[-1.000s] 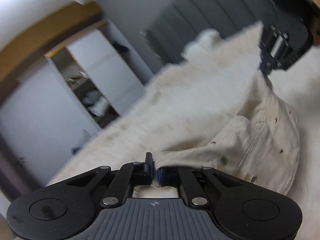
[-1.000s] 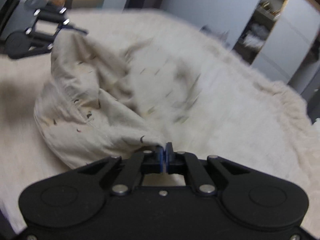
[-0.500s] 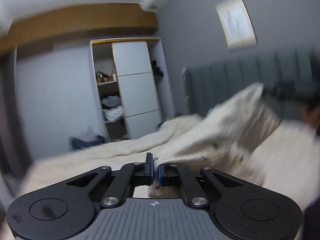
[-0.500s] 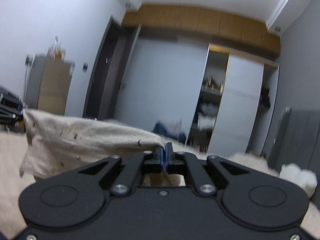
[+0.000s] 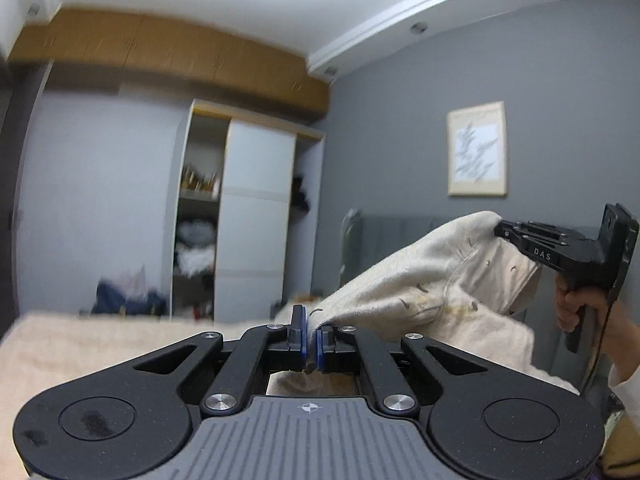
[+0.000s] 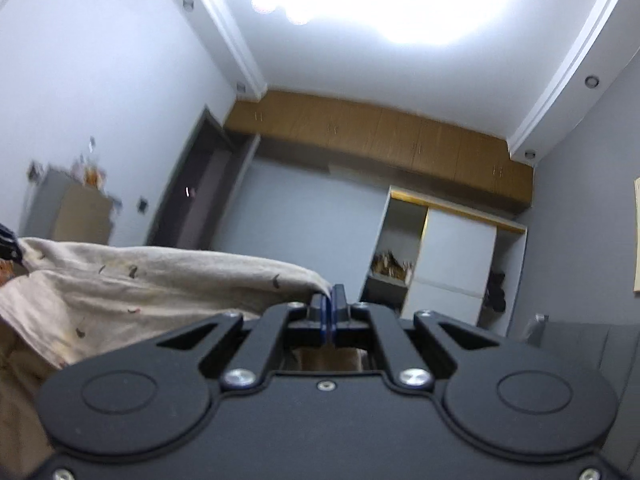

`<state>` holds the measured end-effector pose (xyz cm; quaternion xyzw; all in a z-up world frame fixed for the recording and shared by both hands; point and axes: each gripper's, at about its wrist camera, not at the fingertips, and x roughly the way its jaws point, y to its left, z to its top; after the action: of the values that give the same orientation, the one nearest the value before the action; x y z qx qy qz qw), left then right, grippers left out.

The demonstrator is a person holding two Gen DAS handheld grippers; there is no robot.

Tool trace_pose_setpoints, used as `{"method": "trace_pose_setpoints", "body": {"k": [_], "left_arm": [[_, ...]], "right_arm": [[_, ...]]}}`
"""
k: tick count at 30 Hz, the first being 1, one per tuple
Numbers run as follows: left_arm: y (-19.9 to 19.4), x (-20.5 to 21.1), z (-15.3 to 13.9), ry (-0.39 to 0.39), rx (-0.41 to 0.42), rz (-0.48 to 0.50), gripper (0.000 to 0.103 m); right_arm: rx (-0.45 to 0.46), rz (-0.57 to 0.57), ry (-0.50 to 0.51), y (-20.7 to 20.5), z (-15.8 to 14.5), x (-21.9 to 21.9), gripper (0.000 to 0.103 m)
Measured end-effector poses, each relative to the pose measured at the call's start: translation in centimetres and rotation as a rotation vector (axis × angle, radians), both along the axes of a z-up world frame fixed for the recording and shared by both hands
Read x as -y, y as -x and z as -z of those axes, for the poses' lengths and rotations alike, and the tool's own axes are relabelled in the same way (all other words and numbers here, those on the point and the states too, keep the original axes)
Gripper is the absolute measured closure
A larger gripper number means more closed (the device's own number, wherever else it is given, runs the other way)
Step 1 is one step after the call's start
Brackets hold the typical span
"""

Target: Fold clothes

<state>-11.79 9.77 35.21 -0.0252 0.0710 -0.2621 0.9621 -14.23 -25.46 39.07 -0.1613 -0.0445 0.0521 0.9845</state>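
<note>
The cream garment hangs stretched in the air above the bed, its long axis running left to right between the left claw and right claw, each pinching one corner.

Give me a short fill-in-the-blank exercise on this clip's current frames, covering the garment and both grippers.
1. The cream garment hangs stretched between ____ grippers.
2. The left gripper is ____ on one edge of the garment.
3. The right gripper grips the garment's other ____.
4. On the grey wall above the headboard hangs a framed ____.

Missing words: two; shut; edge; picture
</note>
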Motion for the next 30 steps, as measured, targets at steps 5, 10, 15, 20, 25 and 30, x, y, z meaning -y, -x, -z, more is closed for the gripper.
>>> {"method": "trace_pose_setpoints", "body": {"k": [5,10,15,20,25,30], "left_arm": [[-7.8,1.0,9.3,-0.045,-0.204,-0.089,0.099],[-13.5,2.1,18.9,-0.103,-0.351,-0.145,0.098],[-18.5,1.5,26.7,-0.143,-0.542,-0.243,0.08],[-17.7,0.3,30.2,-0.202,-0.48,-0.289,0.06],[-15.6,-2.3,31.2,-0.058,-0.472,-0.317,0.059],[-15.9,-3.2,31.6,-0.03,-0.44,-0.305,0.057]], "right_arm": [[-0.193,0.025,0.088,-7.2,9.0,-1.7,0.103],[-0.405,0.065,0.118,-14.5,20.3,-3.2,0.103],[-0.613,0.13,0.16,-21.0,30.5,-5.4,0.093],[-0.722,0.148,0.122,-24.0,36.4,-6.6,0.063],[-0.864,0.033,-0.131,-22.4,37.2,-6.4,0.052],[-1.02,-0.073,-0.38,-20.8,38.1,-8.8,0.049]]}}
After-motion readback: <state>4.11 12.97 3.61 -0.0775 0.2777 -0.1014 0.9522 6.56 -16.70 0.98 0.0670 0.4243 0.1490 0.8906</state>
